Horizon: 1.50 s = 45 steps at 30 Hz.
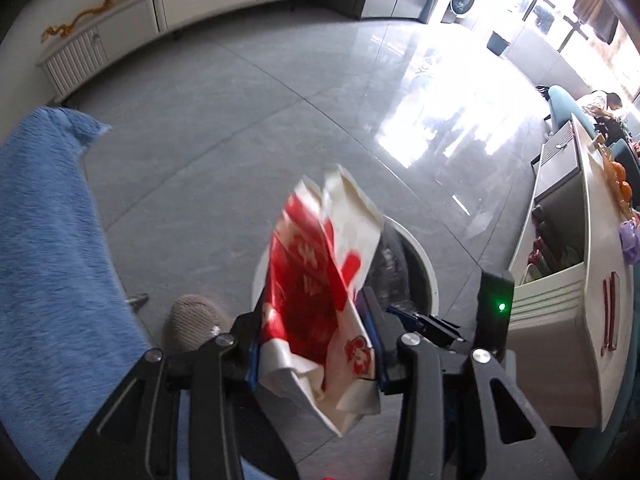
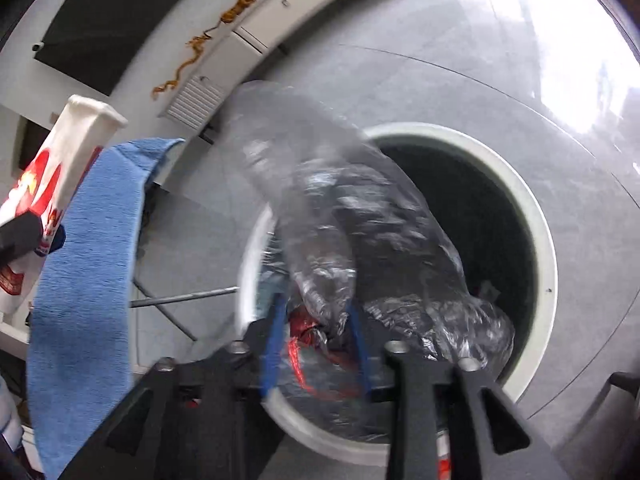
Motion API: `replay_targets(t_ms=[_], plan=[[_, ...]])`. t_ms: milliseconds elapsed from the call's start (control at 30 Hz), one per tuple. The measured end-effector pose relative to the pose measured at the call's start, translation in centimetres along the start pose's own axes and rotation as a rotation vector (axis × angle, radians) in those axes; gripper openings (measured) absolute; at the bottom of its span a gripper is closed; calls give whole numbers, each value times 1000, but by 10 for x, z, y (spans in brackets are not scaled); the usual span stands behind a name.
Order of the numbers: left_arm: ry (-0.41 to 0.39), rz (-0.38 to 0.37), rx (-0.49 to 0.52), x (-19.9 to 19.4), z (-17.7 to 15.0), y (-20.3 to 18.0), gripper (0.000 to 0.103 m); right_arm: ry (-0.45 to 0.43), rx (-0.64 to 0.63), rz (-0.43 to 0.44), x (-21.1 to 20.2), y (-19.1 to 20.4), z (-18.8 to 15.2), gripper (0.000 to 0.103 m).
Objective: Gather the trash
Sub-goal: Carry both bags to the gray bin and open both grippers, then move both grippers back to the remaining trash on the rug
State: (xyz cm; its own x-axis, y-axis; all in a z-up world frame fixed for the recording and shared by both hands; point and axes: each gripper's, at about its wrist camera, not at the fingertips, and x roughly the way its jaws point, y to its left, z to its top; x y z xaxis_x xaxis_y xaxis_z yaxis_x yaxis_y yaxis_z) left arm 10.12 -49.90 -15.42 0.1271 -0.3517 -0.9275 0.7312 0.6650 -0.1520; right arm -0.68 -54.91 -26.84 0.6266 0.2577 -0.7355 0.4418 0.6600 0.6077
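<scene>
My left gripper (image 1: 316,344) is shut on a crumpled red and white paper bag (image 1: 320,272), held up above the floor just left of a round white-rimmed trash bin (image 1: 420,256). The bag also shows at the left edge of the right wrist view (image 2: 60,168). My right gripper (image 2: 318,312) is shut on a crushed clear plastic bottle (image 2: 320,184), held over the bin's rim (image 2: 536,216). The bin's dark inside holds crinkled clear plastic (image 2: 452,320). The right gripper (image 1: 436,326) shows low in the left wrist view, close to the bin.
A blue towel (image 1: 48,240) drapes over something on the left, also in the right view (image 2: 88,264). A white coffee table (image 1: 576,300) stands at the right. A long white cabinet (image 1: 168,8) lines the far wall. A slippered foot (image 1: 196,320) is by the bin.
</scene>
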Motion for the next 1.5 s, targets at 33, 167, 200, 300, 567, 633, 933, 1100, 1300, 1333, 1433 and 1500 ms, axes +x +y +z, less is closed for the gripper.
replay_targets(t_ms=[33,167,200,300,567,633,933,1100,1300,1333,1433,1500], plan=[[15,-10,-1,7,1,-2,40,-4,-1,-3,-1,-3,0,63],[32,-40,-18,20,5,1,47,-10,-5,-25,-10,-12,-4,66],[31,-45,-21,20,5,1,47,-14,-8,-26,-13,-13,-5,66],[16,-35,-16,15,2,1,47,-24,-33,-51,-21,-4,-6,66],[-72,-22,-27,-26,-9,5,47,-104,-79,-106,-59,13,-7,66],[-116,-4,-25,-46,-13,4,47,-131,-87,-112,-72,19,-9,66],[-332,76,-90,-154,-50,43,53,-359,-166,-148,-182,80,-15,66],[-426,95,-145,-210,-88,78,62,-458,-258,-129,-231,133,-26,66],[-549,150,-197,-281,-147,126,62,-551,-392,-65,-278,213,-45,71],[-574,167,-208,-295,-159,136,62,-560,-417,-55,-282,227,-48,71],[-628,195,-256,-326,-191,169,62,-574,-499,-35,-292,269,-56,73],[-653,219,-290,-343,-214,195,62,-573,-554,-12,-291,298,-60,73]])
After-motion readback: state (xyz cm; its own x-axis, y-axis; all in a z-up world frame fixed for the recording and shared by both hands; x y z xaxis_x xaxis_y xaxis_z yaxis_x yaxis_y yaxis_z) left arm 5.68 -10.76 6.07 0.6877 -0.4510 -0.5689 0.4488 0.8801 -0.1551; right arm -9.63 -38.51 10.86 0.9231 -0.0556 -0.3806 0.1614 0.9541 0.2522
